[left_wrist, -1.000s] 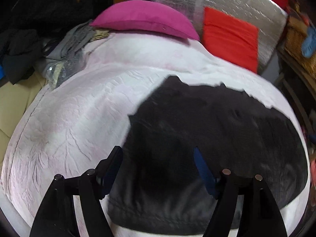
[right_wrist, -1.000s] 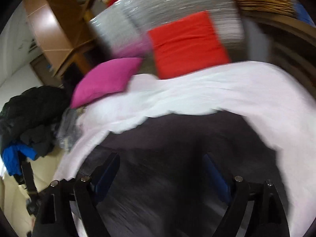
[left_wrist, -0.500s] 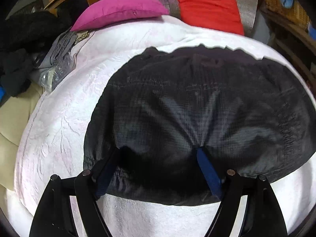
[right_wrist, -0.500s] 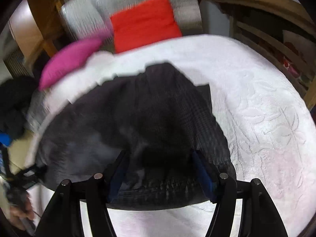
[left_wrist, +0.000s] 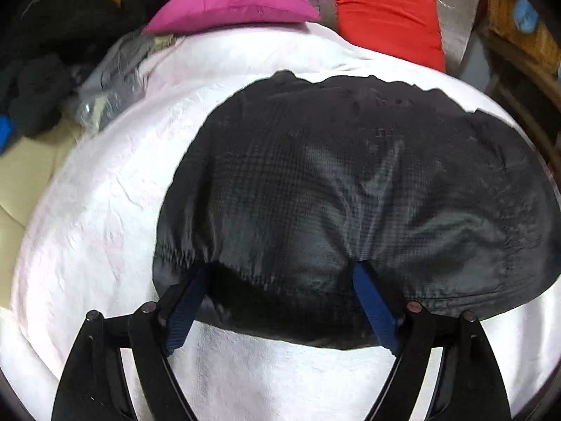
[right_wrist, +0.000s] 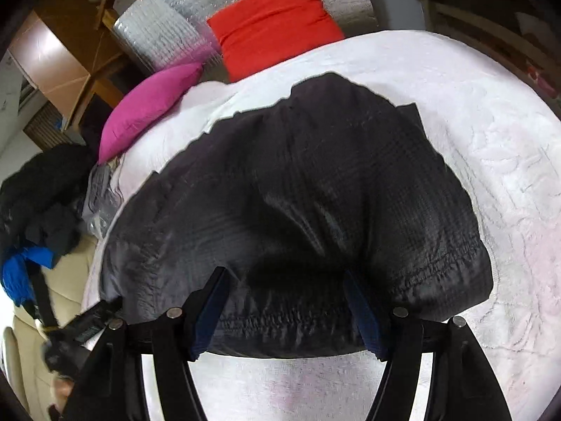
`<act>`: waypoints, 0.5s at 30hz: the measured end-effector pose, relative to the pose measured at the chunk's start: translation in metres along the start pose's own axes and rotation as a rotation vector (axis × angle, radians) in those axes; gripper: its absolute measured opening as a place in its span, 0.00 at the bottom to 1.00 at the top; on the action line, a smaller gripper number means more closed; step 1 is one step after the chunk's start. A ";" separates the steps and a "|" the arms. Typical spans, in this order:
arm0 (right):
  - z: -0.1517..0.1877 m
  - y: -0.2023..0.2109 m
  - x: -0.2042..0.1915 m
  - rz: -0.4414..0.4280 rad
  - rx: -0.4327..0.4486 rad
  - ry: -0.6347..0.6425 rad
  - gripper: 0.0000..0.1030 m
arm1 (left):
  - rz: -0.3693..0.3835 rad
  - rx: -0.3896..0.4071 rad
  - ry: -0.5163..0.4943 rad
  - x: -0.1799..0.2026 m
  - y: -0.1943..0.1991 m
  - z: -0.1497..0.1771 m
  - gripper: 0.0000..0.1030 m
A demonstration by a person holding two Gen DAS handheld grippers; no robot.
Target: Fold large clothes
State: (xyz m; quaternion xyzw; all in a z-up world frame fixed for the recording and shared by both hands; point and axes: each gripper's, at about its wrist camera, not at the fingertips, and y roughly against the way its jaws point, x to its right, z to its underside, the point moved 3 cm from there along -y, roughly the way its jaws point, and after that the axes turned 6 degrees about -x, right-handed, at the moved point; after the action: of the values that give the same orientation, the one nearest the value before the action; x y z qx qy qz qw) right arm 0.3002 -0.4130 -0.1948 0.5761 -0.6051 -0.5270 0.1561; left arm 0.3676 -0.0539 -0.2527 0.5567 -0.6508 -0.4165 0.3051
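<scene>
A large black quilted garment (left_wrist: 350, 189) lies spread on a white bedspread (left_wrist: 98, 217); it also shows in the right wrist view (right_wrist: 298, 193). My left gripper (left_wrist: 280, 273) is open, its blue-padded fingers (left_wrist: 371, 301) spread wide, with the garment's near elastic hem bunched up between and over the fingertips. My right gripper (right_wrist: 284, 280) is open the same way at the garment's near right hem, fingers (right_wrist: 361, 312) under the raised fabric edge. The left gripper (right_wrist: 87, 322) shows at the lower left of the right wrist view.
A magenta pillow (left_wrist: 231, 7) and a red cushion (left_wrist: 385, 17) lie at the bed's far end before a silver foil panel (right_wrist: 168, 31). Dark clothes (left_wrist: 38, 70) and a grey bundle (left_wrist: 112, 80) pile at the left. Wooden furniture (left_wrist: 519, 52) stands right.
Both grippers have moved forward to the garment's near hem, which now bunches up over the fingertips. The garment fills more of each view, and the right view has steadied.
</scene>
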 end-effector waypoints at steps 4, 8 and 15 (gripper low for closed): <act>0.004 0.033 0.003 -0.104 0.067 -0.028 0.69 | 0.073 0.053 0.002 -0.004 0.020 0.004 0.82; 0.012 0.057 0.020 -0.170 0.092 -0.087 0.74 | 0.185 0.073 0.081 -0.029 0.037 0.012 0.82; 0.031 0.056 0.058 -0.285 0.039 -0.275 0.74 | 0.414 -0.002 0.272 -0.059 0.033 0.039 0.82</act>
State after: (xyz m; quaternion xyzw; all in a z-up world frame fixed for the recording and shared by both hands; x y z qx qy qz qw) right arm 0.2286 -0.4608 -0.1857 0.5813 -0.5433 -0.6056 -0.0154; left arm 0.3300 0.0132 -0.2383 0.4621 -0.7035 -0.2671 0.4692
